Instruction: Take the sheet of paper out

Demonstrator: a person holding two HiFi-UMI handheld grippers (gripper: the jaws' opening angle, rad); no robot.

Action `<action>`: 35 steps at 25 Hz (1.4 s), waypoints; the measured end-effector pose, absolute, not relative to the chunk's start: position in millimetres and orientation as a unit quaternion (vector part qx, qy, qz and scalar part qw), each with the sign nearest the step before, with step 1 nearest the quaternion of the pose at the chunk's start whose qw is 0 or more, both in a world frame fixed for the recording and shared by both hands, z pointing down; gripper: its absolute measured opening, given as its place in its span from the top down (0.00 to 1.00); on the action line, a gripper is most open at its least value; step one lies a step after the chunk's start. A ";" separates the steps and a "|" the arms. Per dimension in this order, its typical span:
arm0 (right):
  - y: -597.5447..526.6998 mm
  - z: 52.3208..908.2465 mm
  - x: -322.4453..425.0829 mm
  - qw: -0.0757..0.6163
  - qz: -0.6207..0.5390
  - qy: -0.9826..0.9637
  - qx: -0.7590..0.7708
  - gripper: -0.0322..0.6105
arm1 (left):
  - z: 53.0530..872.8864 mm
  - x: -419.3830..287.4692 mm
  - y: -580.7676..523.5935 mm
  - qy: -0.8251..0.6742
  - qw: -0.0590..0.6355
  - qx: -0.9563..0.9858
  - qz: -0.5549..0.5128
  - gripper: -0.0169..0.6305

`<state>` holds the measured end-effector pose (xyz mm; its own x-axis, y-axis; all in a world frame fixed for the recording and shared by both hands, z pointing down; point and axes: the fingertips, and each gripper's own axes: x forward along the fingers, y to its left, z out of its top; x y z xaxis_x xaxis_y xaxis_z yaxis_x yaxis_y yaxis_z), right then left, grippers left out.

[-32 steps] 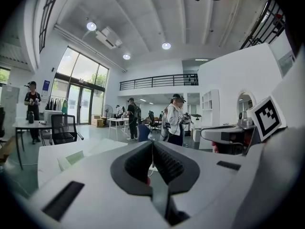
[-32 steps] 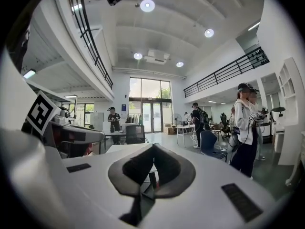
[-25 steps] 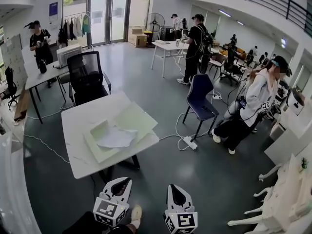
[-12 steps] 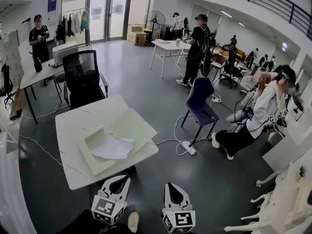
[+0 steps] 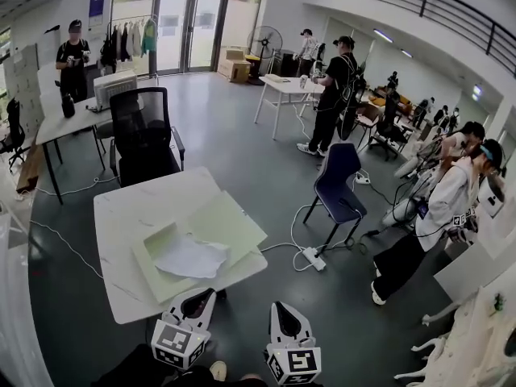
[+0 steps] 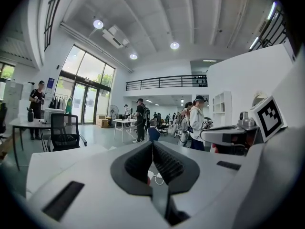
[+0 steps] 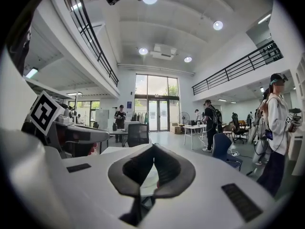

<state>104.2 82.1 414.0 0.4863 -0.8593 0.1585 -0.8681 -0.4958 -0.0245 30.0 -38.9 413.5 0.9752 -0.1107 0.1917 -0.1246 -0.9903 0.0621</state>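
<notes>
A crumpled white sheet of paper (image 5: 192,256) lies in an open pale green folder (image 5: 230,222) on a white table (image 5: 133,212). Both grippers hang side by side just short of the table's near edge and point toward it. My left gripper (image 5: 205,295) is shut with nothing between its pads, its tips meeting in the left gripper view (image 6: 152,142). My right gripper (image 5: 279,305) is also shut and empty (image 7: 153,146), over the floor to the right of the table corner. Neither touches the paper.
A black office chair (image 5: 143,135) stands behind the table, a blue chair (image 5: 339,180) to its right. A power strip (image 5: 313,258) and cables lie on the floor. Several people stand around the room. White furniture (image 5: 476,337) fills the right corner.
Both grippers have come closer to the table, still side by side and shut. The table's near edge now lies just ahead of the left gripper. The person in white at the right has shifted further right.
</notes>
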 end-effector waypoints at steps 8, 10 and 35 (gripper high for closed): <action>42.0 417.5 114.8 0.031 0.080 -0.530 0.844 0.93 | 412.0 31.1 -75.3 -0.095 0.040 0.990 0.091 0.94; 30.8 414.9 121.1 0.031 0.082 -0.540 0.837 0.93 | 409.4 33.0 -85.2 -0.109 0.042 0.989 0.093 0.94; -187.3 537.7 279.9 0.055 0.183 -0.666 0.722 0.93 | 519.3 136.3 -257.8 -0.283 0.102 0.938 0.172 0.94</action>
<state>279.9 -187.3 537.7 0.0471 -0.9407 0.3360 -0.9805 -0.1078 -0.1642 136.3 -257.8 519.3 0.7800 -0.4966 0.3808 -0.5668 -0.8186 0.0934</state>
